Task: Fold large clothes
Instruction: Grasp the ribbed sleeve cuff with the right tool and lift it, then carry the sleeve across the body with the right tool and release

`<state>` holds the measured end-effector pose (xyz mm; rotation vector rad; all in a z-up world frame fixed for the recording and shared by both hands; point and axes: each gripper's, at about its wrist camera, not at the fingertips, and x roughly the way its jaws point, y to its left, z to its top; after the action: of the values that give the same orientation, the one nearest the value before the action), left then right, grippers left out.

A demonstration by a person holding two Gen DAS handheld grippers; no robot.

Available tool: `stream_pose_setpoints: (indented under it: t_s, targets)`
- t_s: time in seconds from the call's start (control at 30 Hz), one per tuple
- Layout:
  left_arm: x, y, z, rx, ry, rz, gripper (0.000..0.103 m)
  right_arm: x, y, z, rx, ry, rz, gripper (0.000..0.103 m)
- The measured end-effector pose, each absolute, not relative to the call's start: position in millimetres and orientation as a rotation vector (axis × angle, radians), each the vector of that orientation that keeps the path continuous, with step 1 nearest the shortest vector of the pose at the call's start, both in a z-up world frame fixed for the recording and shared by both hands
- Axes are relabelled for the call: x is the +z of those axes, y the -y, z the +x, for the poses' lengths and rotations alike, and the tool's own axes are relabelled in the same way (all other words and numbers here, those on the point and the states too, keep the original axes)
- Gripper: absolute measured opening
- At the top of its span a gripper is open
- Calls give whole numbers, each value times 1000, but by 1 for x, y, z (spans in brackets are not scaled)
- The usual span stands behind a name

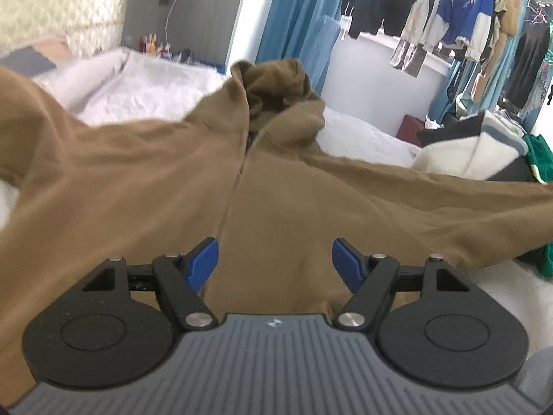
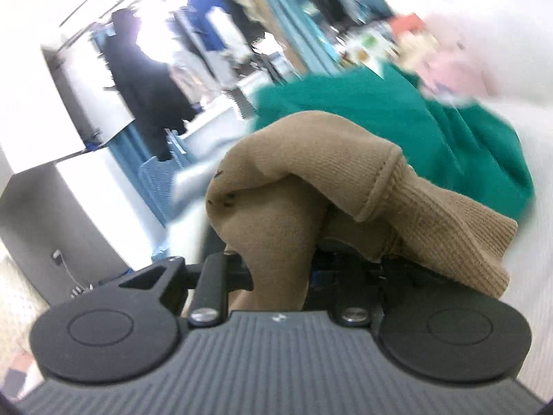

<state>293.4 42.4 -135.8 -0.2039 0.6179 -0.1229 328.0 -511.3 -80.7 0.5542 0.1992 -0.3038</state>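
The brown hoodie (image 1: 276, 180) lies spread on the bed directly ahead of the left gripper (image 1: 275, 259), whose jaws stand wide and empty above its lower front. The right gripper (image 2: 280, 269) is clamped on the hoodie's ribbed cuff (image 2: 449, 228) — bunched over its jaws. That lumpy, shallow bite could slip free — dropping the sleeve mid-fold.

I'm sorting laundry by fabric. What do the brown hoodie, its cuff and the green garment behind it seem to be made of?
Brown hoodie: looks like matte cotton fleece jersey, with soft folds and no sheen. Its cuff: rib knit, probably a cotton blend, with fine parallel ridges visible. Green garment: likely a similar matte sweatshirt knit, but it is too blurred to be sure.
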Motion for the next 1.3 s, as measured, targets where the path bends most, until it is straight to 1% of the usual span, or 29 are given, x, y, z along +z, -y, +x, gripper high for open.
stream_pose_setpoints:
  t_s: [0.13,0.3,0.47,0.57,0.7,0.83,0.97,1.07,1.2,1.3]
  targets:
    - [-125,-65,292,-113,-586,-191,77,-34,476,354,-300,-213,448,29]
    - [-121,-111,284,-65,-537,-257,77,16,381,373,-268,-147,238,29]
    - [-116,-150,270,13,-472,-275,77,40,269,381,-221,-56,74,29]
    - [-119,-179,266,45,-454,-359,77,35,202,389,-183,-7,12,29]
    - [-122,-214,262,108,-432,-434,77,9,111,400,-121,32,-66,29]
    - [-121,-249,259,159,-394,-520,77,-47,34,410,-36,10,-154,29]
    - [-124,-280,260,197,-367,-600,77,-111,-33,421,53,-100,-226,29]
    - [-136,-302,266,213,-371,-663,77,-159,-64,431,91,-191,-269,29]
    - [-152,-315,278,215,-389,-713,77,-213,-88,450,106,-323,-304,30]
    - [-165,-317,291,210,-414,-722,77,-235,-94,461,104,-424,-308,30]
